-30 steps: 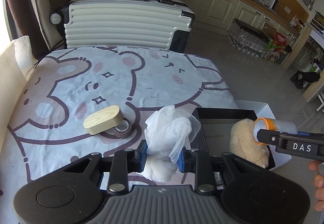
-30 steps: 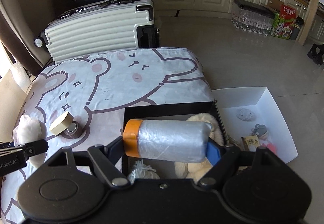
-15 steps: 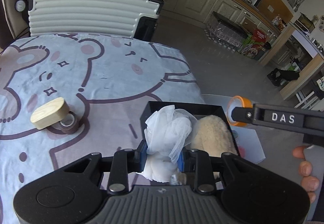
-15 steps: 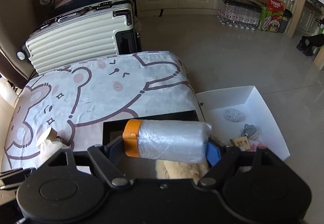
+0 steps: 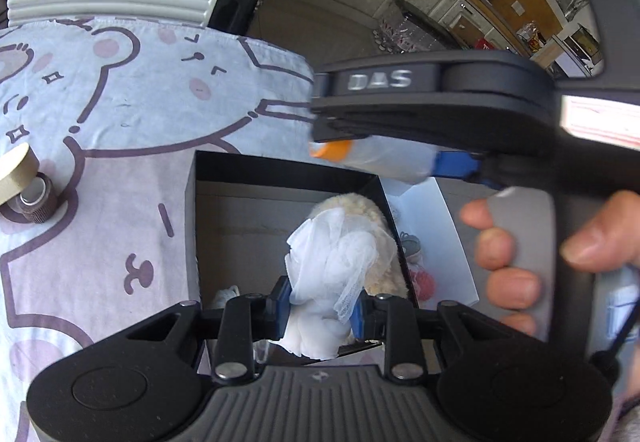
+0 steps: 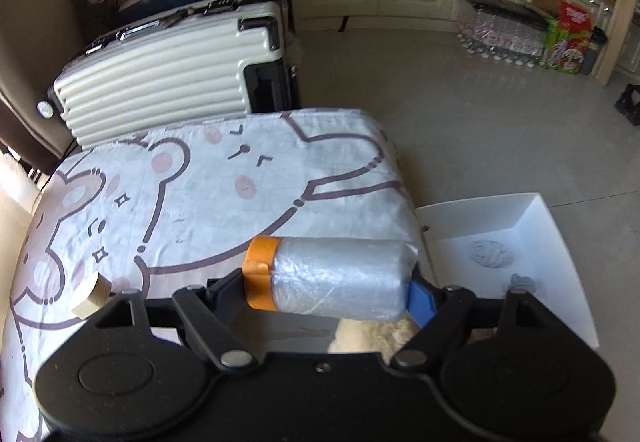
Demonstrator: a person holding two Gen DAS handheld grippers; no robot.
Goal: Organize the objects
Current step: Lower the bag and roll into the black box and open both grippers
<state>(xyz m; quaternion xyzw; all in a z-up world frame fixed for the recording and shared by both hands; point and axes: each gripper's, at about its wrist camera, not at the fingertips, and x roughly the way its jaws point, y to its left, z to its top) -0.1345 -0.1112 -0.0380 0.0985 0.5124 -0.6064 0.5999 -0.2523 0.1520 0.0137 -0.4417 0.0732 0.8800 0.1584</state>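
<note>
My left gripper [image 5: 320, 312] is shut on a white mesh bundle [image 5: 334, 262] and holds it over the black box [image 5: 192, 210] at the table's right edge. A cream plush toy [image 5: 352, 204] lies inside the box, also seen in the right wrist view [image 6: 376, 334]. My right gripper [image 6: 332, 292] is shut on a roll of clear plastic film with an orange end [image 6: 332, 272]; it hovers above the box's far side and crosses the left wrist view [image 5: 376, 158].
A wooden block [image 5: 14, 170] rests on a brown tape roll [image 5: 36, 198] on the bear-print cloth [image 5: 120, 102]. A white suitcase [image 6: 168, 66] stands behind the table. A white bin [image 6: 520, 234] with small items sits on the floor at right.
Both grippers moved right and forward over the black box. The right gripper with the film roll now crosses close above the left gripper's view.
</note>
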